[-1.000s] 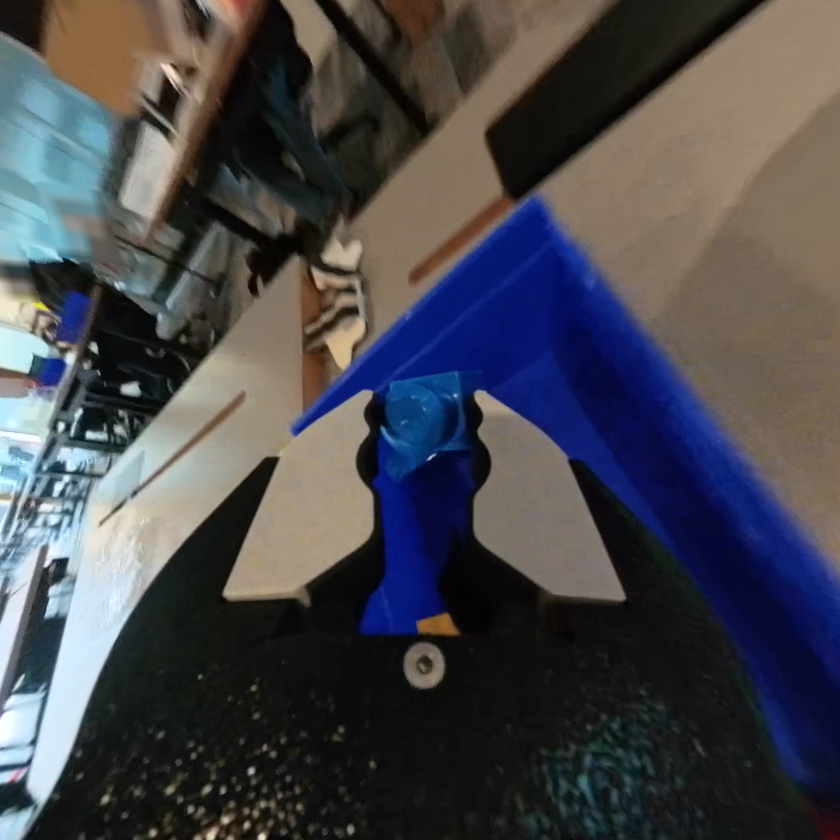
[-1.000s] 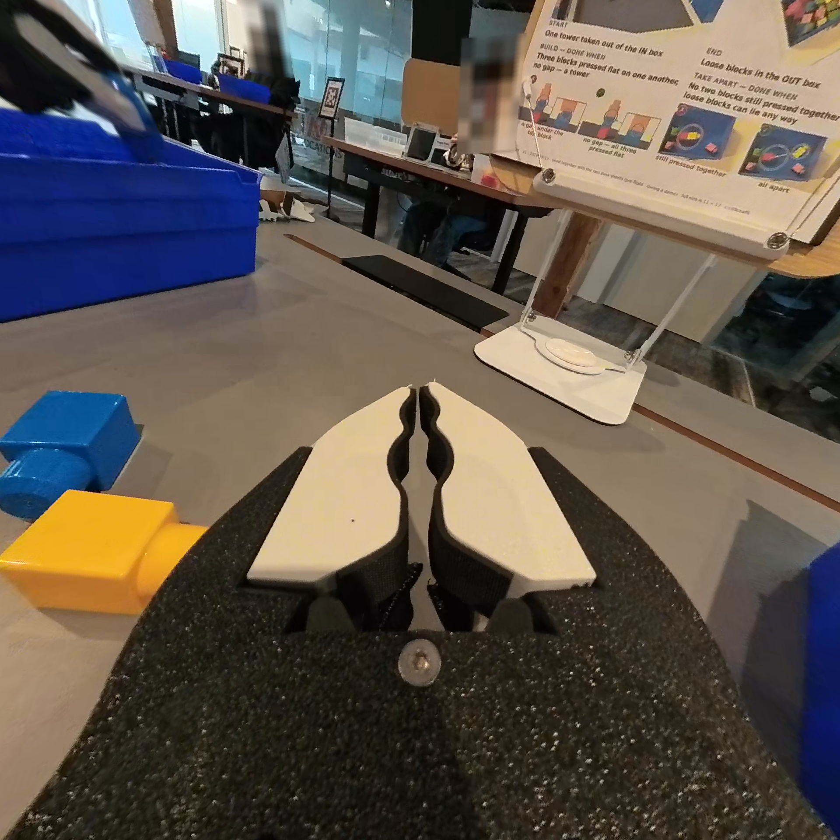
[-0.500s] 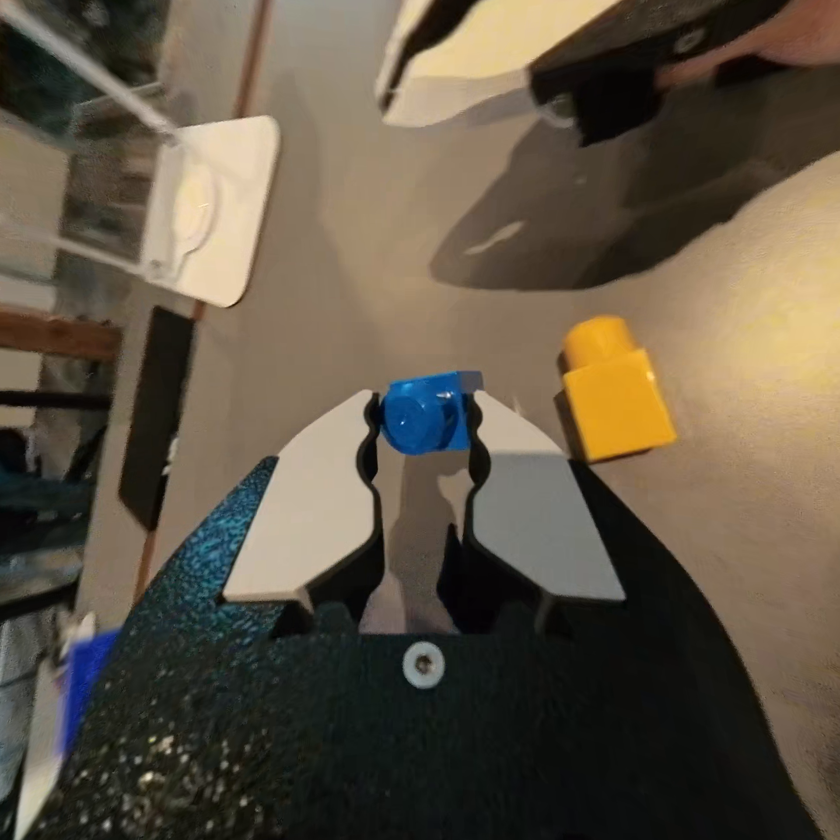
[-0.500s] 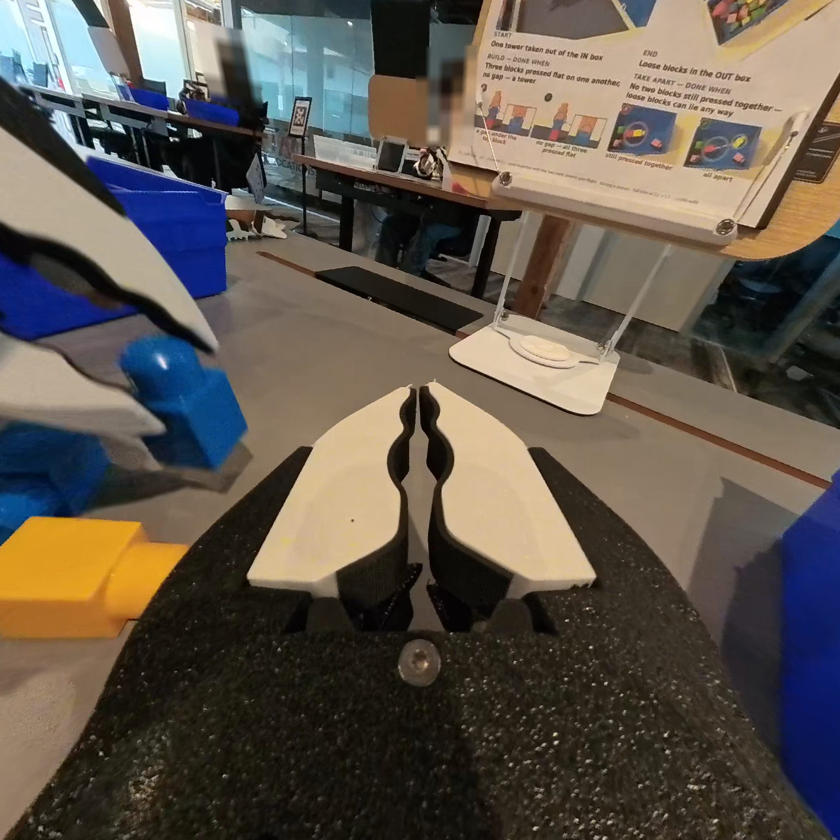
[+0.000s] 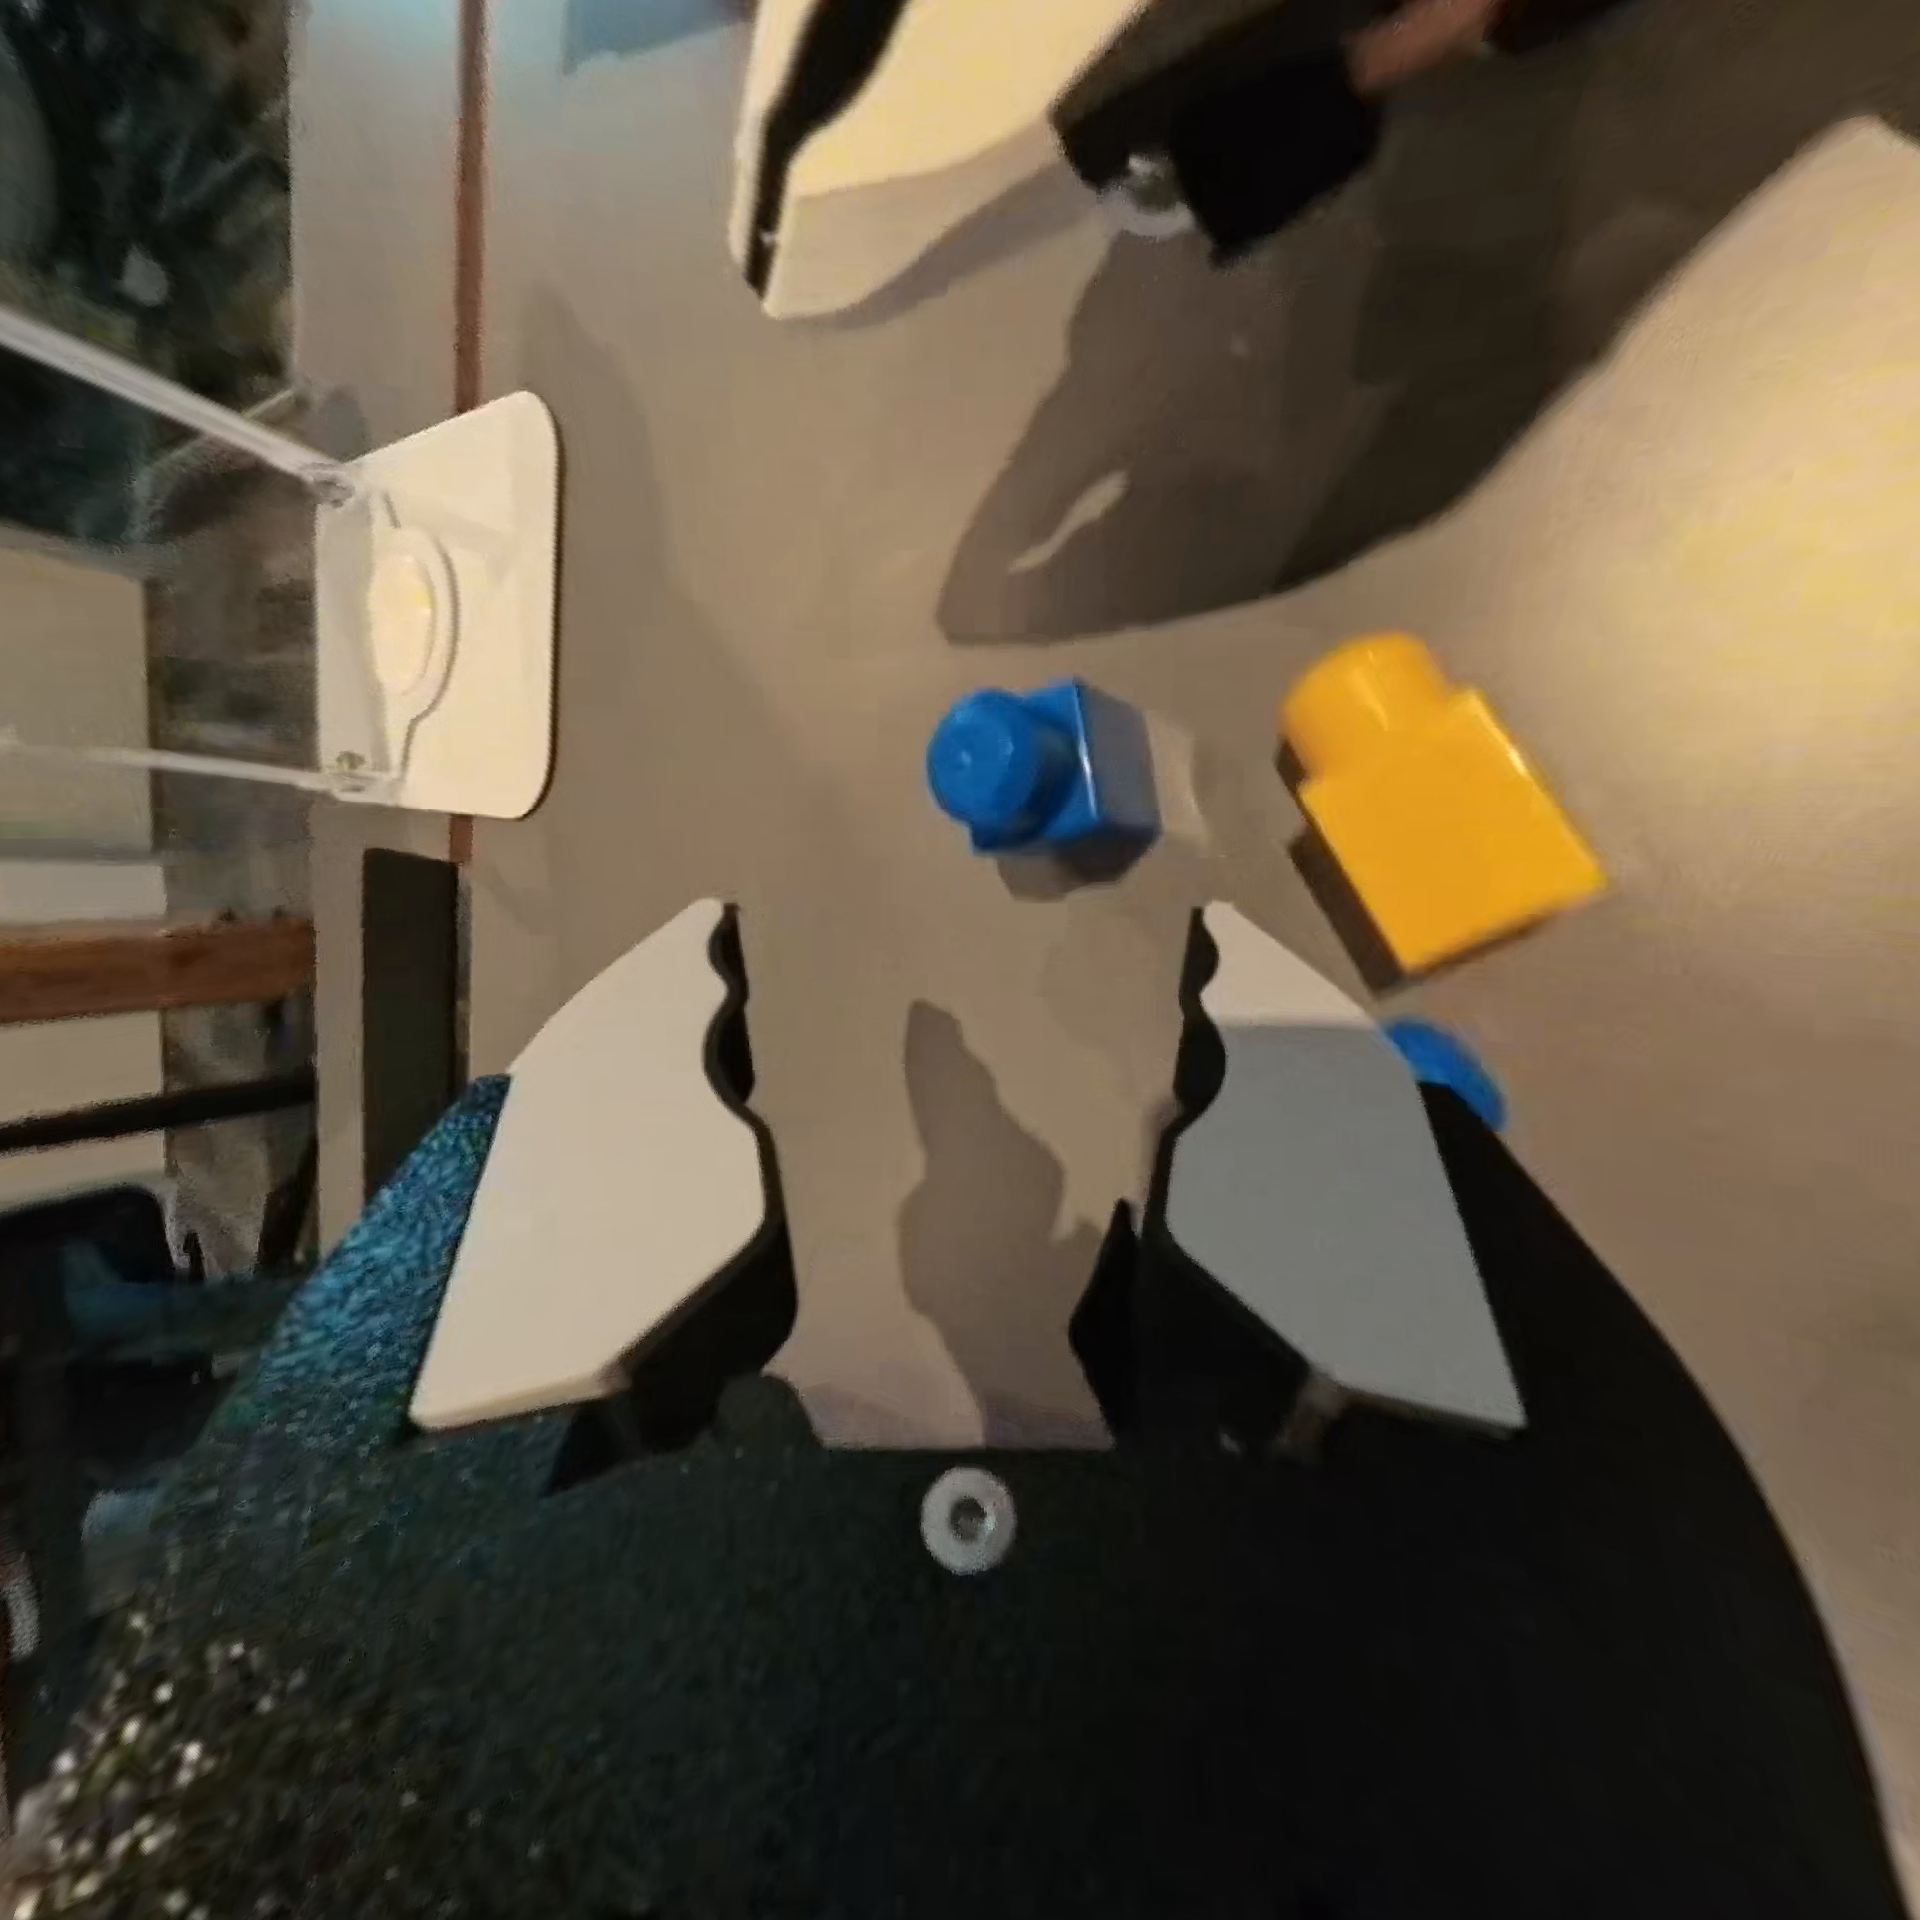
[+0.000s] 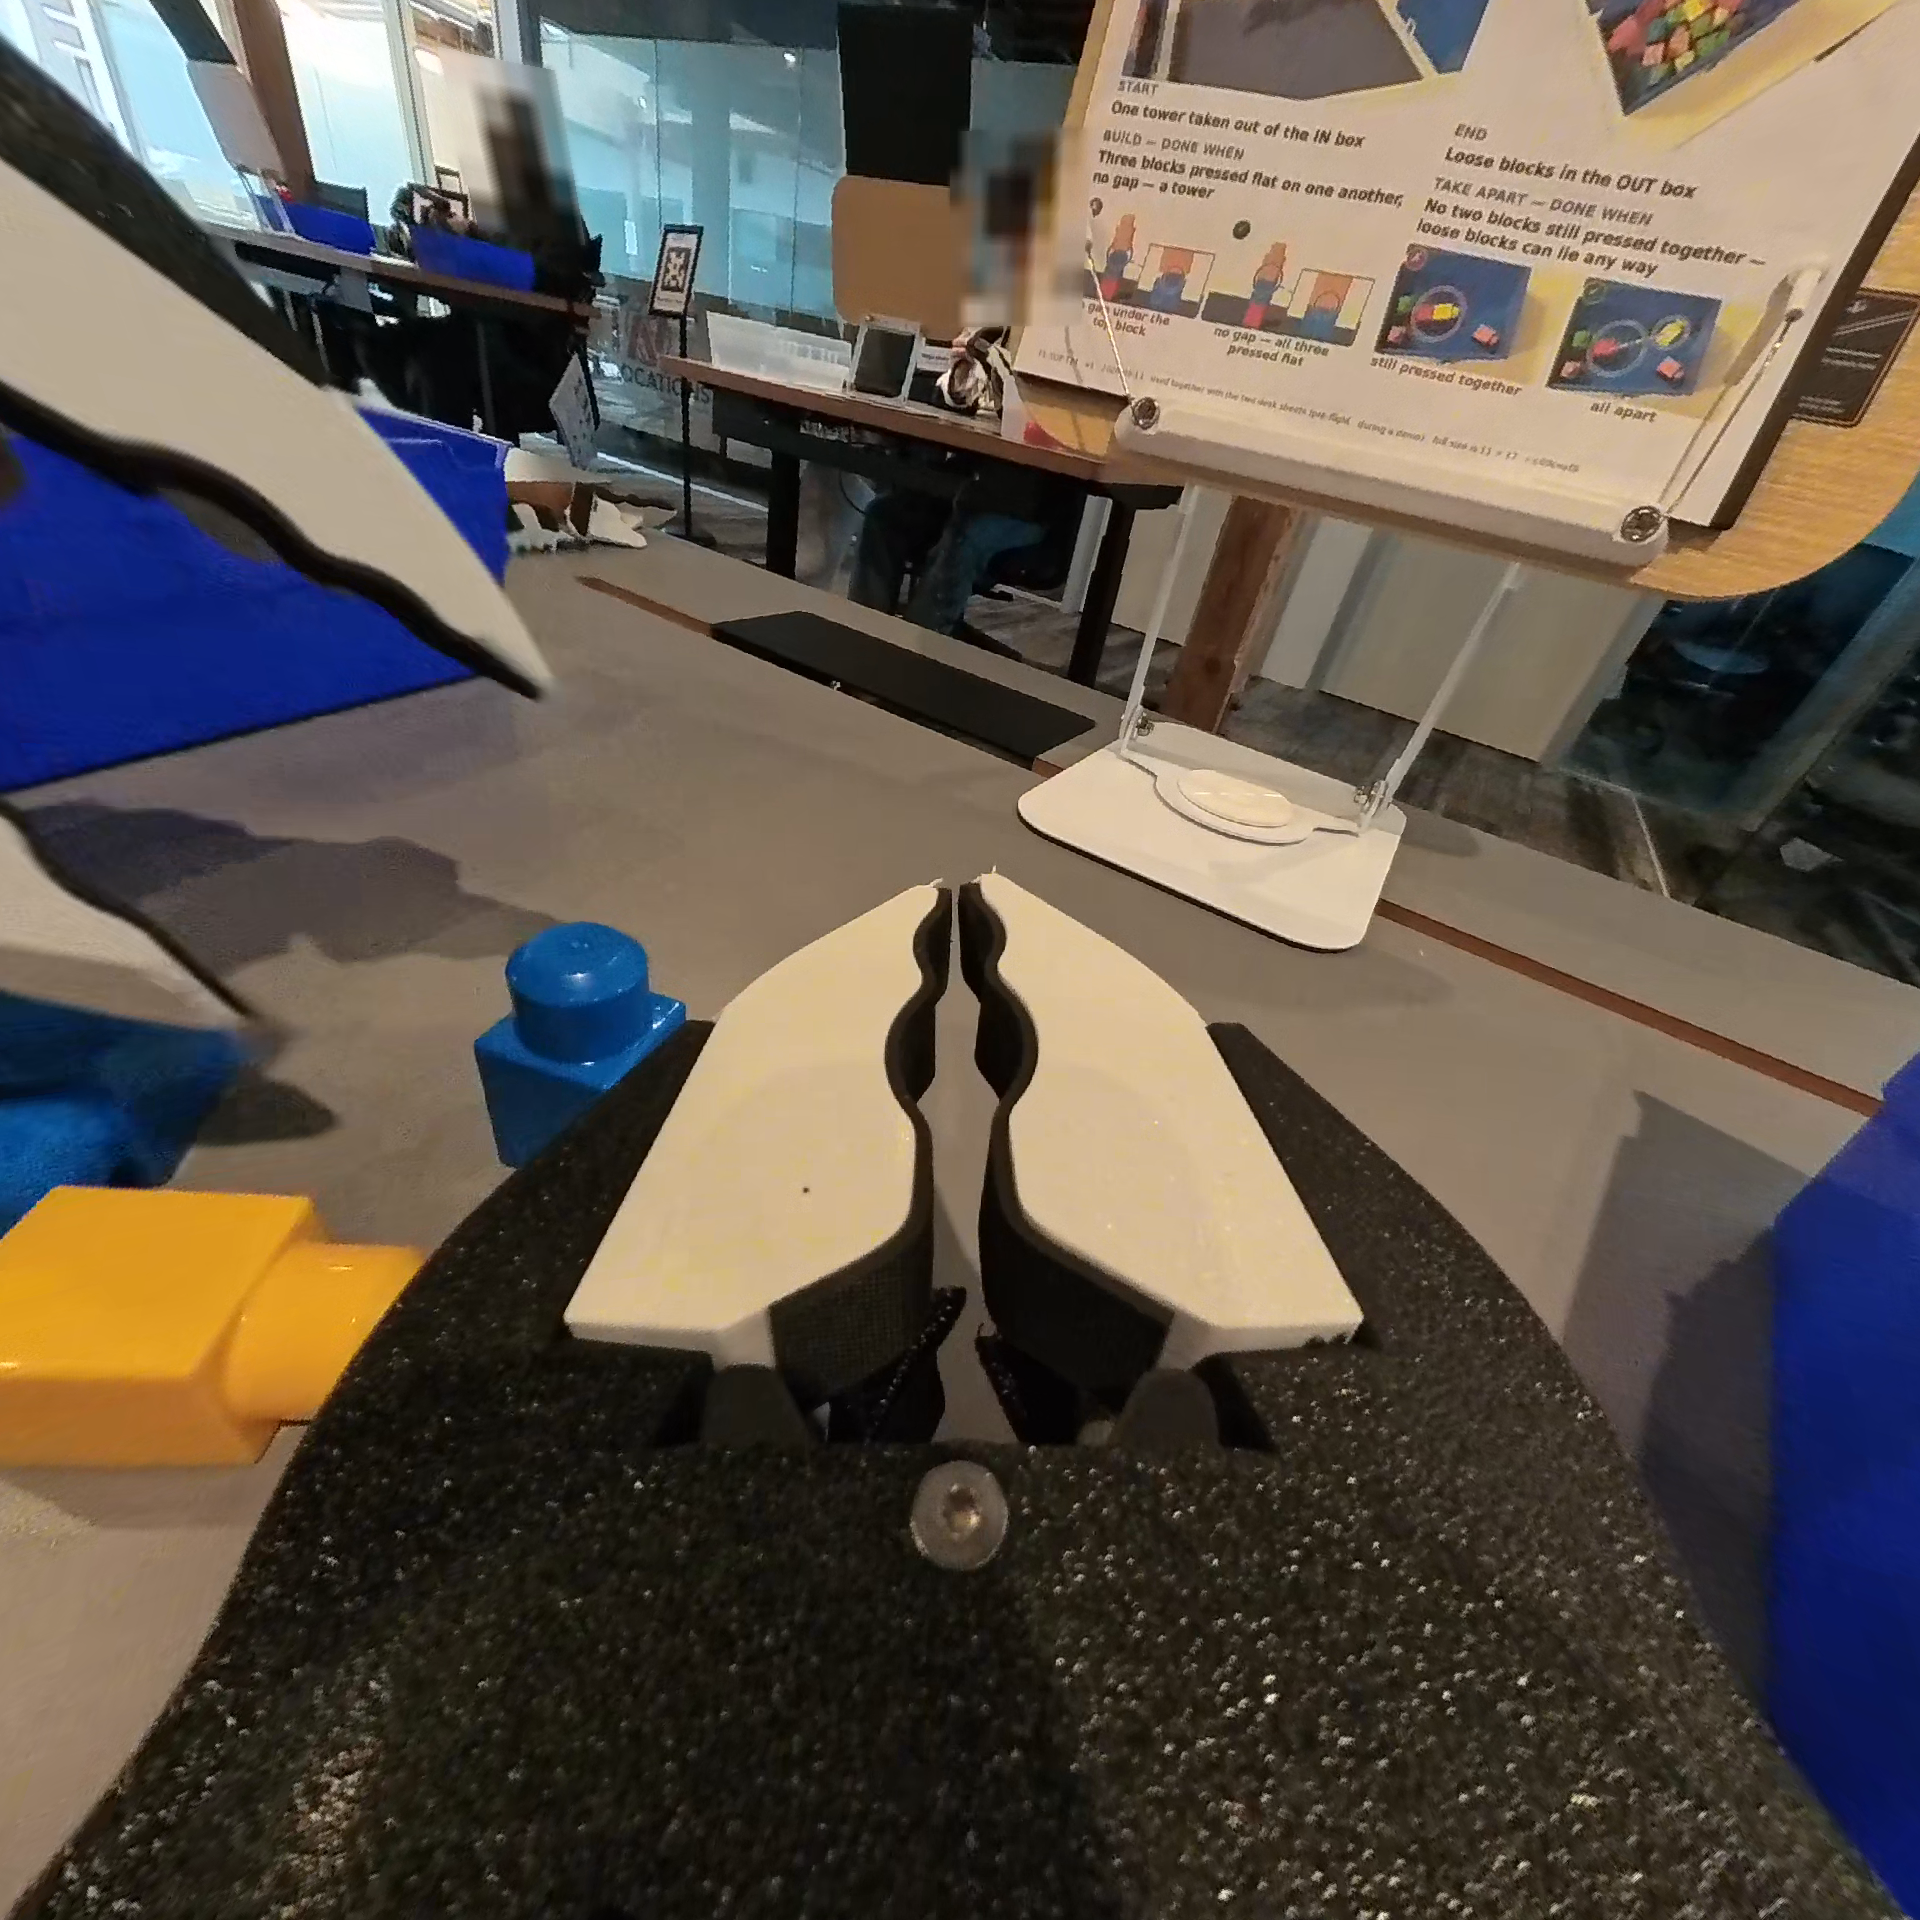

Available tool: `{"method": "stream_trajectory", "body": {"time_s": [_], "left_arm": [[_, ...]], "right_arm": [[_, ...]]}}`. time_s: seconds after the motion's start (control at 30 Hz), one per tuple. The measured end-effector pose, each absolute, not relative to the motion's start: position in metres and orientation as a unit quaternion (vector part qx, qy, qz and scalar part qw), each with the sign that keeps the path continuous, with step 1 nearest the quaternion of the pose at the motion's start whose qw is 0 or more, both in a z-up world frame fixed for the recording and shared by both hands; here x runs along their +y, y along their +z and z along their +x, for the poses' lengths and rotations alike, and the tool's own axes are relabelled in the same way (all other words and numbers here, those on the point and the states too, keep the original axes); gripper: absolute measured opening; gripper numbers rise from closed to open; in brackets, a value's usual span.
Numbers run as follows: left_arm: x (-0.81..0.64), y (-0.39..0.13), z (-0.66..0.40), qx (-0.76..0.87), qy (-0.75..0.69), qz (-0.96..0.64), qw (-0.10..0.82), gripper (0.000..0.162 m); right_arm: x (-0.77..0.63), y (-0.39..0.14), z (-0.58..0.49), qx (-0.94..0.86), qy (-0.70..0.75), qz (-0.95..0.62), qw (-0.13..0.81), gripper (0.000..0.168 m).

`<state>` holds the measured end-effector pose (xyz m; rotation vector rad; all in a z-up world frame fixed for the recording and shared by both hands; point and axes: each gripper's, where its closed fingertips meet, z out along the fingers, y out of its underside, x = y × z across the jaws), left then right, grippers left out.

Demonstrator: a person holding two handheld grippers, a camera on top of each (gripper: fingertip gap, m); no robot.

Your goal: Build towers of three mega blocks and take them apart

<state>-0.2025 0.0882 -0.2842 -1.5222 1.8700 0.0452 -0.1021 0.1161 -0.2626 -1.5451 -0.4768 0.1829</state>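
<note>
Blue block (image 5: 1044, 774) stands upright on the grey table (image 5: 727, 644), stud up, just ahead of the left gripper (image 5: 961, 920), whose white fingers (image 5: 623, 1174) are spread wide with nothing between them. In the right wrist view the same block (image 6: 571, 1039) sits just left of the right gripper (image 6: 954, 891) and apart from it, with its round stud pointing up.

Beside it lies a yellow block (image 5: 1439, 821) on its side, near the blue one but not touching it; the right wrist view shows it (image 6: 177, 1325) at the lower left, its stud pointing toward the gripper body. A second blue block (image 5: 1449, 1070) peeks out from behind the left gripper's right finger, mostly hidden, and appears as a blurred blue shape (image 6: 94, 1101) at the left edge of the right wrist view.

The right gripper has its fingers (image 6: 790, 1143) pressed nearly together, holding nothing, and hovers low over the table. From the left wrist view it (image 5: 764, 218) appears at the top, above its own shadow.

A blue bin (image 6: 208, 623) stands on the table at the left, behind the left gripper's finger. A white stand (image 6: 1216, 831) carrying an instruction sheet (image 6: 1403, 239) rests farther along the table, next to a flat black pad (image 6: 904, 675).
</note>
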Motion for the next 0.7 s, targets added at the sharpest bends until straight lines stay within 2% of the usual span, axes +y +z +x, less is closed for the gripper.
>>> {"method": "stream_trajectory", "body": {"time_s": [0.13,0.23,0.33,0.53,0.57,0.6,0.7], "left_arm": [[0.067,-0.284,-0.236,0.800,-0.017,-0.537,0.265,0.071],[0.057,-0.300,-0.253,0.833,-0.015,-0.520,0.186,0.076],[0.047,-0.317,-0.257,0.866,0.009,-0.478,0.146,0.076],[0.042,-0.338,-0.248,0.885,0.031,-0.438,0.154,0.058],[0.045,-0.342,-0.250,0.884,0.043,-0.439,0.156,0.053],[0.048,-0.344,-0.252,0.881,0.057,-0.441,0.160,0.040],[0.066,-0.337,-0.256,0.846,0.092,-0.484,0.204,0.039]], "right_arm": [[0.116,-0.263,-0.104,-0.218,0.080,-0.689,0.686,0.001],[0.116,-0.263,-0.105,-0.221,0.078,-0.689,0.686,0.001],[0.116,-0.264,-0.105,-0.222,0.078,-0.689,0.686,0.001],[0.115,-0.263,-0.104,-0.223,0.080,-0.688,0.686,0.001],[0.115,-0.263,-0.105,-0.225,0.080,-0.687,0.686,0.001],[0.115,-0.263,-0.105,-0.226,0.082,-0.686,0.687,0.001],[0.112,-0.258,-0.106,-0.233,0.089,-0.676,0.694,0.002]]}}
